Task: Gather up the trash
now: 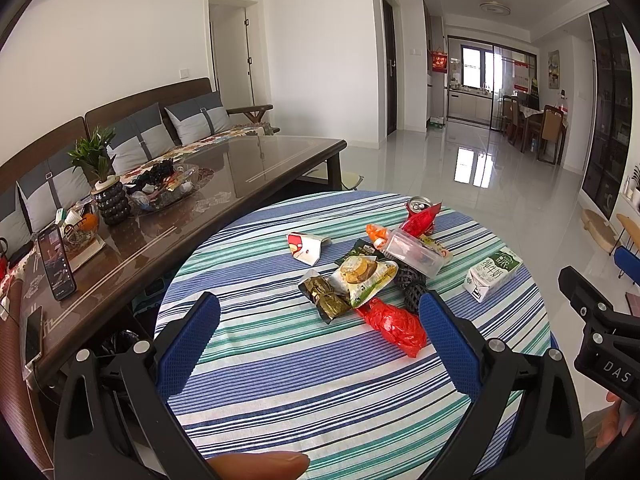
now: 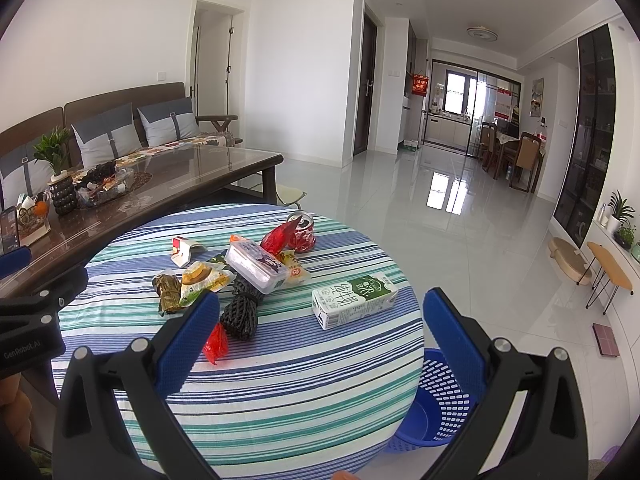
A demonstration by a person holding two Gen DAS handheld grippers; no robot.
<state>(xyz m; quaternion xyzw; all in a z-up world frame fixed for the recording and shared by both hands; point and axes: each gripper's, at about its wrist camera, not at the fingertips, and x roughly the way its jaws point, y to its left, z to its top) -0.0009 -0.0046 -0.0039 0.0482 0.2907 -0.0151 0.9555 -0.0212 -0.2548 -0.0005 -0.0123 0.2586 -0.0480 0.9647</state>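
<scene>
Nearest to us, our left gripper (image 1: 320, 312) hovers over the near part of the round striped table (image 1: 320, 380) with its blue fingers (image 1: 188, 344) spread wide and nothing between them. Our right gripper (image 2: 320, 308) is likewise wide apart and holds nothing, poised over the table's right edge. Below that edge, on the floor, a blue perforated basket (image 2: 436, 400) stands just beside the table.

The trash lies in a loose heap past the fingertips. Closest comes a crumpled red plastic bag (image 1: 394, 328), partly hidden behind the left finger in the right wrist view. Touching it are a black mesh sleeve (image 2: 240, 308), a dark leaf-wrapped packet (image 1: 324, 296) and a yellow-green snack wrapper (image 1: 362, 276). Over the mesh leans a clear plastic box (image 2: 256, 266), with smaller wrappers tucked beneath it. A milk carton (image 2: 354, 300) lies on its side apart from the heap, to the right. A small red and white carton (image 1: 306, 248) sits alone on the left. Farthest on the table, a red can (image 2: 302, 232) stands upright with a red foil wrapper (image 2: 280, 238) leaning against it.

Beyond the table, to the left, a glass-topped coffee table (image 1: 248, 168) carries a potted plant (image 1: 100, 176) and a tray of clutter, with a sofa (image 1: 160, 120) behind it. Glossy floor runs on to a dining area.
</scene>
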